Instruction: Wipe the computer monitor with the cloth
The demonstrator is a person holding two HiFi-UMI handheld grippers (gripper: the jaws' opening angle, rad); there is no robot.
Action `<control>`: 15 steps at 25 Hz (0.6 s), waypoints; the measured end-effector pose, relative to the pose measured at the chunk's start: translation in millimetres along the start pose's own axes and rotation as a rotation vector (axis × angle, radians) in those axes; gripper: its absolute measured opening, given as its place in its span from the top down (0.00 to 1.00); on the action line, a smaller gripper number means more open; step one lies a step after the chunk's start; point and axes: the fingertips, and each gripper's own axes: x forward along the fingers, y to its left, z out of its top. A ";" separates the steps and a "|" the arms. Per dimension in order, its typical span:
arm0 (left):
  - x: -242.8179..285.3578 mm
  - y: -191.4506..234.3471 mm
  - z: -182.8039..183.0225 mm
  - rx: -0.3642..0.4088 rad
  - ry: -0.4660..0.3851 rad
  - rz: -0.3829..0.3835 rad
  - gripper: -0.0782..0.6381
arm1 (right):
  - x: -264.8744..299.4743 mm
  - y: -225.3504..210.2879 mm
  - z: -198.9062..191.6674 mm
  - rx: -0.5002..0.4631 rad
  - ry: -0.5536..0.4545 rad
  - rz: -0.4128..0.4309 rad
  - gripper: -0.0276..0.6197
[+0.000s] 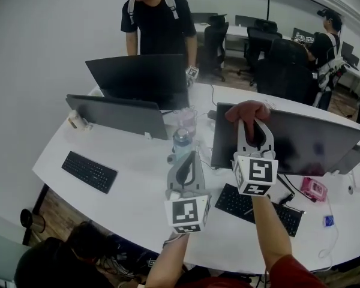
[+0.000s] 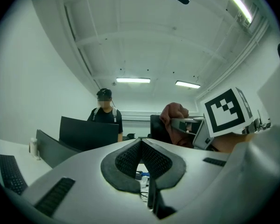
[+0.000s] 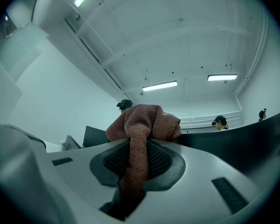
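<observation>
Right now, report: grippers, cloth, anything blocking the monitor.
Right gripper shut on reddish-brown cloth, at monitor's top-left corner. Left gripper shut, empty, above the desk. Bottle stands left of the monitor, off the screen.

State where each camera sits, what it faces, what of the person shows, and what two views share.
Head view: on the head, steeply down on the dark flat monitor; forearms, left gripper, right gripper show.
Left gripper view: on that gripper, along its shut jaws, tilted upward.
Right gripper view: along jaws shut on the reddish-brown knitted cloth.
Shared: the cloth, all three.
</observation>
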 end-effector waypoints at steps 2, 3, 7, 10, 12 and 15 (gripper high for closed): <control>-1.4 9.9 -0.5 0.002 0.001 0.009 0.86 | 6.2 15.4 0.1 -0.002 -0.004 0.020 0.84; -1.9 14.5 -0.5 0.004 0.001 0.013 0.86 | 9.2 22.5 0.0 -0.005 -0.005 0.028 0.84; -4.7 30.8 0.1 0.009 0.001 0.029 0.86 | 18.9 46.5 -0.5 -0.006 -0.005 0.057 0.84; -6.6 40.5 -1.8 0.011 0.006 0.042 0.86 | 23.8 57.8 0.9 -0.017 -0.014 0.063 0.84; -7.6 44.1 -4.0 0.011 0.009 0.047 0.86 | 24.3 60.7 0.5 -0.018 -0.019 0.057 0.84; -6.7 46.9 -6.5 0.008 0.011 0.051 0.86 | 24.8 63.3 0.0 -0.022 -0.027 0.051 0.84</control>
